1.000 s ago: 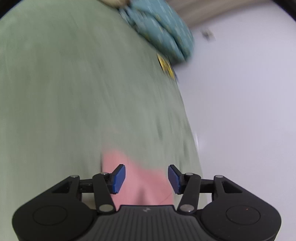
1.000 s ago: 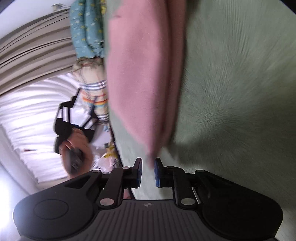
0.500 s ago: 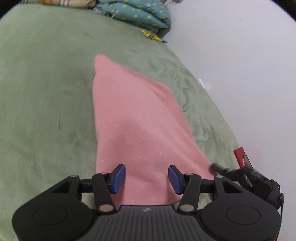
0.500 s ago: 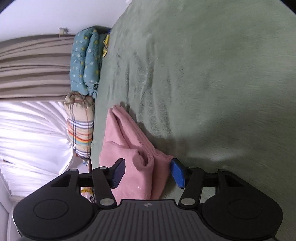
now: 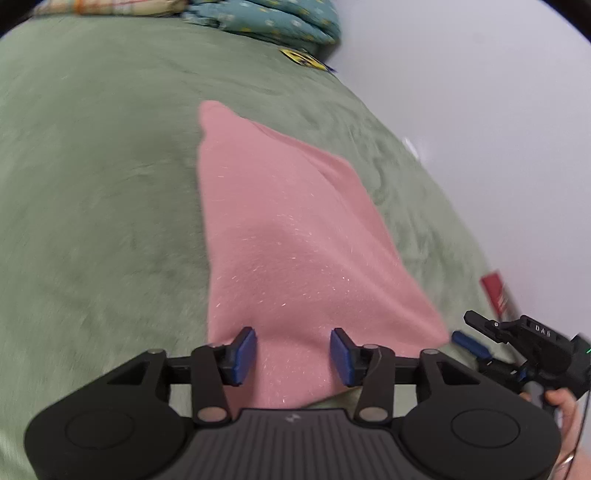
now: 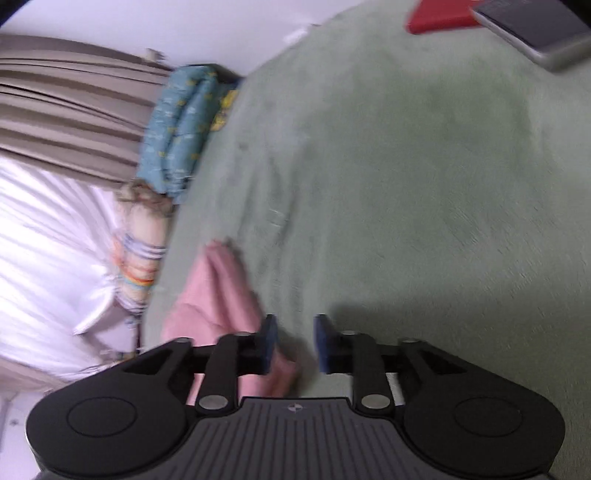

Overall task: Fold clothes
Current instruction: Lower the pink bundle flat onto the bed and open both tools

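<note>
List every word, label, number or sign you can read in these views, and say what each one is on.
"DAB": white letters on the black body of the right hand-held gripper, seen from the left wrist view; the last letter is uncertain.
Small round emblem on the right hand-held gripper's ribbed plate: no words.
Small mark on the left hand-held gripper's ribbed plate: too small to read.
Yellow packet by the teal bedding: print blurred, unreadable.

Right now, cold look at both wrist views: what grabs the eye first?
The pink garment dominates: a folded slab lying flat on the green blanket, running away from the open left gripper. The right gripper, also open, sits at the garment's near right corner. At the far end, a teal patterned quilt lies bundled against the white wall.
</note>
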### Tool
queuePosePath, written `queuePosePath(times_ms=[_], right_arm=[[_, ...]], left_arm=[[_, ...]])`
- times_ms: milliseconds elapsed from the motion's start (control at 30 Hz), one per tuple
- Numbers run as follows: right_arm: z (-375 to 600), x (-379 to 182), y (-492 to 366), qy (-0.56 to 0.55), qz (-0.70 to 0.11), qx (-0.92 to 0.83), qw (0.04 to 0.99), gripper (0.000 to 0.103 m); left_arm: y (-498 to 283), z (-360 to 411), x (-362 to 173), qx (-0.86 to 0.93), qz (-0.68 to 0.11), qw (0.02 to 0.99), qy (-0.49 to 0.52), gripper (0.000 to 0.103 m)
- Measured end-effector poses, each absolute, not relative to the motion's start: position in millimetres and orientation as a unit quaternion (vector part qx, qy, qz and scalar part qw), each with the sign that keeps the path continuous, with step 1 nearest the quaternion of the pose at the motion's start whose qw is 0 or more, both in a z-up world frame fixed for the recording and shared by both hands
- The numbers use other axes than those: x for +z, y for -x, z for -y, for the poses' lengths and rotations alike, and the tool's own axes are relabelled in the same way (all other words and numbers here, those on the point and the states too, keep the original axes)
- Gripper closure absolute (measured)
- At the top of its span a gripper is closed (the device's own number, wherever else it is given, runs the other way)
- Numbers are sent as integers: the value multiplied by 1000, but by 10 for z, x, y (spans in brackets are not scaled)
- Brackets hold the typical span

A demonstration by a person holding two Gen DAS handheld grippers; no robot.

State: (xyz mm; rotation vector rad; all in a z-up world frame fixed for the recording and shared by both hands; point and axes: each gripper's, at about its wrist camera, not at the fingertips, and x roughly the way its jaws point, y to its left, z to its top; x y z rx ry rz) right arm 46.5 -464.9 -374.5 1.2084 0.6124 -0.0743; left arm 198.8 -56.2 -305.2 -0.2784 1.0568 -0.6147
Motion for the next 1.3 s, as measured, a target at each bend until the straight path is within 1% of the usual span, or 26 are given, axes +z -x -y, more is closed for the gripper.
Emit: queuePosePath(times_ms=[233, 300, 367, 433, 467, 567, 633, 667, 767, 800, 867, 1000, 1067, 1167, 1233, 1300], right_arm=[[4087, -3499, -842, -513, -314, 98, 793, 66], [3789, -3591, -1060, -508, -341, 118, 782, 66], [3617, -3744, -1147, -508, -365, 113, 772, 66], [3498, -3920, -1151, -510, -377, 95, 767, 85], [3478, -4018, -1099, -513, -371, 82, 770, 103], [3541, -4205, -915, -551, -349, 77, 754, 103], [3547, -4217, -819, -557, -344, 75, 752, 103], [3506, -4146, -792, -540, -352, 67, 762, 103], [3322, -3895, -787, -468, -383, 34, 796, 97], [3272, -3805, -788, -446, -385, 29, 807, 90], [3131, -3601, -787, -383, -393, 16, 836, 80], [2825, -3245, -820, -283, -396, 7, 873, 79], [2772, -3162, -830, -264, -394, 9, 880, 79], [2644, -2998, -872, -218, -389, 8, 895, 79], [2662, -2912, -822, -198, -382, 6, 903, 77], [2641, -2870, -734, -181, -372, 2, 910, 72]], left_arm=[[-1832, 525, -3061, -306, -468, 808, 185, 51], [-1826, 571, -3129, -320, -468, 799, 203, 51], [-1800, 660, -3278, -323, -472, 799, 185, 52], [-1748, 697, -3411, -321, -467, 810, 154, 53], [-1717, 666, -3452, -323, -461, 812, 156, 53], [-1680, 584, -3461, -317, -465, 808, 172, 53], [-1626, 601, -3440, -317, -463, 814, 148, 53], [-1572, 637, -3435, -316, -464, 818, 122, 53], [-1459, 690, -3441, -300, -465, 827, 92, 53], [-1429, 699, -3422, -294, -464, 831, 89, 52], [-1361, 720, -3332, -281, -468, 833, 89, 52], [-1263, 762, -3107, -280, -442, 850, 67, 52], [-1247, 783, -3005, -274, -422, 863, 56, 51], [-1248, 818, -2871, -259, -391, 883, 34, 43], [-1268, 876, -2837, -243, -378, 893, 12, 42], [-1295, 910, -2838, -227, -372, 900, -4, 41]])
